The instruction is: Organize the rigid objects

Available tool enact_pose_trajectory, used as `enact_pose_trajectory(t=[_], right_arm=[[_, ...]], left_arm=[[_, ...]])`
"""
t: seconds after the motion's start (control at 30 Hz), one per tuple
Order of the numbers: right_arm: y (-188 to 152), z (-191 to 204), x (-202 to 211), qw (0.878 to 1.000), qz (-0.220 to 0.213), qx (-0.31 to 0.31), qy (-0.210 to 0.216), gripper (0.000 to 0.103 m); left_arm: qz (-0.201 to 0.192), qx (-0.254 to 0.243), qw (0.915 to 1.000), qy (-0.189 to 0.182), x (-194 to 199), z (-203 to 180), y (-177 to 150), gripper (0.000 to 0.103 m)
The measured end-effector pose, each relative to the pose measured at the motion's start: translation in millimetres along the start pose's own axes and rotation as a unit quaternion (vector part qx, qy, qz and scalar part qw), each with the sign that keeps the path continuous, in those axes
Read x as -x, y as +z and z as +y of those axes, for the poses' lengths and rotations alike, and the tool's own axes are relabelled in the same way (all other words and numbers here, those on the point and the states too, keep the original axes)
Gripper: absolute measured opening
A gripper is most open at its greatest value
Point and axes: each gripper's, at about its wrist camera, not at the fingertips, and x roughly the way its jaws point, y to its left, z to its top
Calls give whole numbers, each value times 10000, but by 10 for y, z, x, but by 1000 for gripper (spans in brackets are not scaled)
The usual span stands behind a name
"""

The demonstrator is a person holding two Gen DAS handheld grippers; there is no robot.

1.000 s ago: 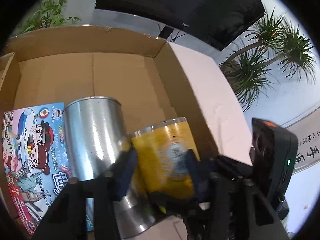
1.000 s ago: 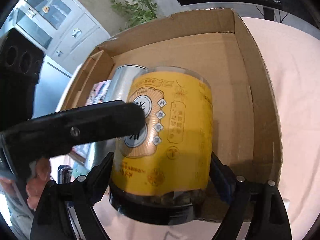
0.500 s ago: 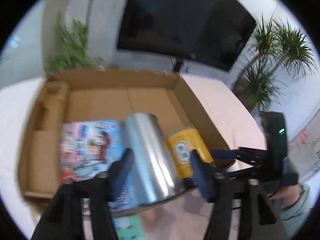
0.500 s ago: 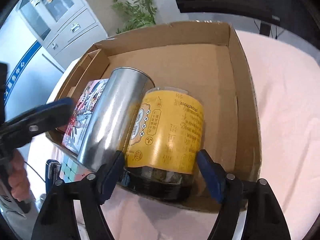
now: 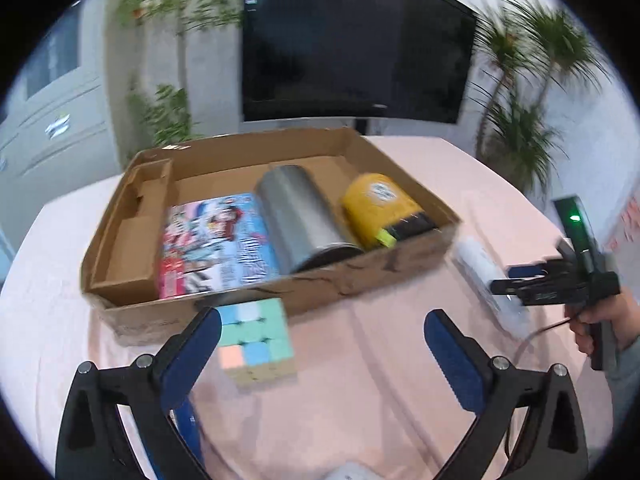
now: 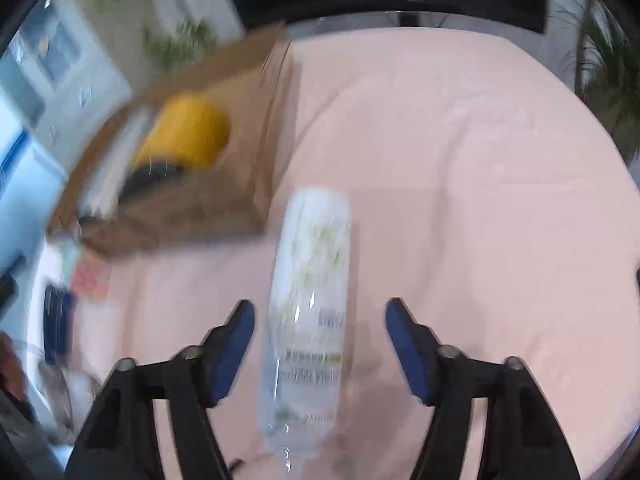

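A cardboard box (image 5: 120, 216) on the pink cloth holds a colourful picture box (image 5: 212, 240), a silver can (image 5: 300, 216) and a yellow jar (image 5: 380, 204), all lying flat. The yellow jar (image 6: 184, 136) also shows blurred in the right wrist view. My left gripper (image 5: 320, 344) is open and empty, above the cloth in front of the box, with a pastel cube puzzle (image 5: 256, 340) by its left finger. My right gripper (image 6: 320, 328) is open around a white tube bottle (image 6: 308, 312) lying on the cloth; it also shows in the left view (image 5: 488, 276).
The pink cloth (image 6: 460, 160) spreads right of the box. A black TV (image 5: 352, 40) and potted plants (image 5: 532, 92) stand behind the table. The right hand-held gripper (image 5: 560, 280) is at the right edge. A dark blue item (image 6: 56, 320) lies left.
Both grippers pulled back out of the box, leaving the yellow jar lying beside the silver can. My right gripper swung right and now straddles the white bottle.
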Motion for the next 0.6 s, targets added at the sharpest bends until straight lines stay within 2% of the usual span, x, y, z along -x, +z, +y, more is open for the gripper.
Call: enact_pose_trajectory(t=[0.07,0.1,0.17,0.2,0.27,0.33,0.4,0.43,0.47,0.5,0.53,0.6], right_arm=[[-58,208,-4,9993,104,359,19,46],[-111,315,27,9981,83,594,159,45],[-234,516,103,9908,210,1083,782,45],[-321,656,152,9819,278,1498,1122,45],[-442,846,235,9640,262,2220,1441,45],[-562,989,368,9360,74,3133,1604,43],[-563,995,447,9198,30,3581,1605,47],[-549,970,462,9164,26,3700,1530,49],[-521,917,491,9138,0,3823,1376,56],[-510,854,521,9120,-33,3906,1249,58],[-471,778,538,9111,-65,3972,1097,58],[-363,596,544,9146,-99,3981,704,58]], left_arm=[[30,-157,9995,-281,21,-99,36,101],[48,-239,9988,-431,29,-156,44,101],[158,-495,9956,-782,-14,-273,60,101],[261,-610,9939,-877,-57,-328,42,101],[487,-850,9892,-1086,-157,-449,11,101],[747,-1127,9797,-1482,-296,-597,-46,101],[1079,-1260,9698,-1788,-461,-708,-113,96],[1312,-1321,9634,-1927,-561,-773,-157,93],[1465,-1358,9587,-2025,-626,-817,-187,85],[1646,-1354,9524,-2178,-711,-867,-231,78],[1787,-1309,9483,-2272,-771,-893,-257,74],[2060,-1188,9394,-2471,-860,-950,-308,59]])
